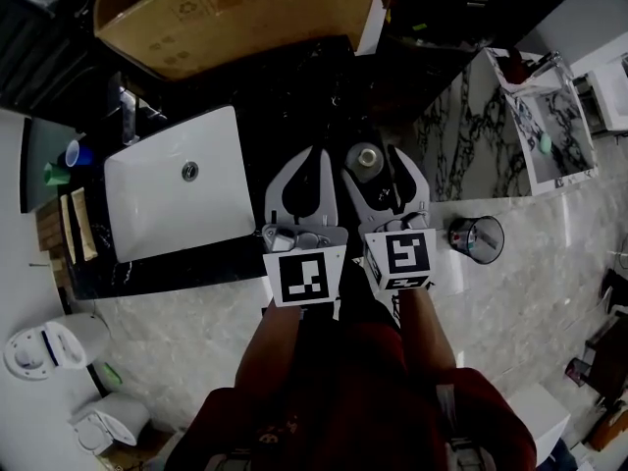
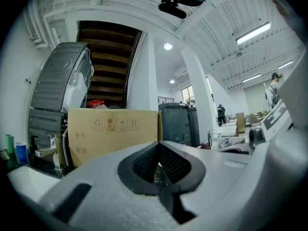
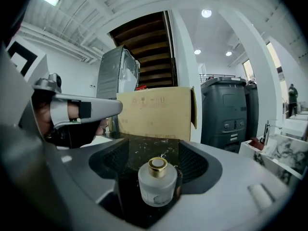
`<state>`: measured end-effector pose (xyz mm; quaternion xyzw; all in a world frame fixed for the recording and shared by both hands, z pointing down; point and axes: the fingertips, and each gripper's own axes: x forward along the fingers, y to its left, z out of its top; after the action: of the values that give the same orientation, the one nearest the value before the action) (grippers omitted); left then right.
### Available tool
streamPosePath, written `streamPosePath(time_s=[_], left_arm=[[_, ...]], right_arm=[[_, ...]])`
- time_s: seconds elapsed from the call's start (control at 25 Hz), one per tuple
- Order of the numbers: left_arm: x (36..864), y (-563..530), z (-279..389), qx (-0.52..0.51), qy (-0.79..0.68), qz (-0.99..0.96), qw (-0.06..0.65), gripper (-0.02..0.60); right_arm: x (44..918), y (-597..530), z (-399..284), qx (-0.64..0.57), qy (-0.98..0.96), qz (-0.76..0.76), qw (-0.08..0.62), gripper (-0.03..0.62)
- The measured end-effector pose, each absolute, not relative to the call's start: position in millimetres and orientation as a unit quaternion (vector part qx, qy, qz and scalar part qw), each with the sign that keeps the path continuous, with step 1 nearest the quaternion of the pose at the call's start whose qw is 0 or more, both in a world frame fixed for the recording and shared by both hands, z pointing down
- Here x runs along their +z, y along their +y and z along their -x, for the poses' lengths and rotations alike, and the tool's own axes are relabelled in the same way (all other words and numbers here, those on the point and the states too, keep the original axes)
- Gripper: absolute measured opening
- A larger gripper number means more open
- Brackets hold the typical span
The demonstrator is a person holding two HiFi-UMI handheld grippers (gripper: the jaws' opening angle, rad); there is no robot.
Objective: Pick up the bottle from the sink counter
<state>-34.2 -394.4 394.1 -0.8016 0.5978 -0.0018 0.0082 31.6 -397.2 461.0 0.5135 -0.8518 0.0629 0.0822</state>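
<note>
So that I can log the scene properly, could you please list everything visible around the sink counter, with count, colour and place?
Bottle: one, frosted with gold cap, upright on the counter.
Counter: one, black, speckled.
Sink: one, white, set in the counter left of the bottle.
Faucet: one, metallic, behind the sink.
Cardboard box: one, brown, at the counter's far side.
Blue cup: one, left of the sink.
Green cup: one, beside the blue cup.
Waste bin: one, dark, on the floor at right.
Left tongs: grey, jaws together, empty.
Right tongs: grey, jaws apart around the bottle, not touching it.
</note>
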Motion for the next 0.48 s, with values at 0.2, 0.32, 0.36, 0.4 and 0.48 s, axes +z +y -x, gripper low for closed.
streamPosePath(time_s=[0.2,0.32,0.36,0.4,0.48], left_arm=[[409.6,-393.8,35.4,-0.010,0.602,0.798,-0.005,0.003],[418.4,-394.7,39.4,-0.015,0.607,0.794,-0.014,0.003],[421.1,-395.5,40.5,-0.017,0.608,0.793,-0.015,0.003],[423.6,-396.5,41.3,-0.018,0.610,0.792,-0.017,0.003],[427.5,-398.6,42.4,-0.018,0.612,0.791,-0.021,0.003]], right_arm=[[485.8,-401.6,-28.3,0.079,-0.854,-0.504,0.106,0.365],[498.8,-402.7,-27.2,0.086,-0.854,-0.499,0.121,0.371],[502.6,-403.5,-27.4,0.088,-0.853,-0.498,0.125,0.373],[506.1,-404.7,-27.7,0.091,-0.853,-0.498,0.129,0.374],[512.8,-407.6,-28.1,0.097,-0.852,-0.497,0.135,0.379]])
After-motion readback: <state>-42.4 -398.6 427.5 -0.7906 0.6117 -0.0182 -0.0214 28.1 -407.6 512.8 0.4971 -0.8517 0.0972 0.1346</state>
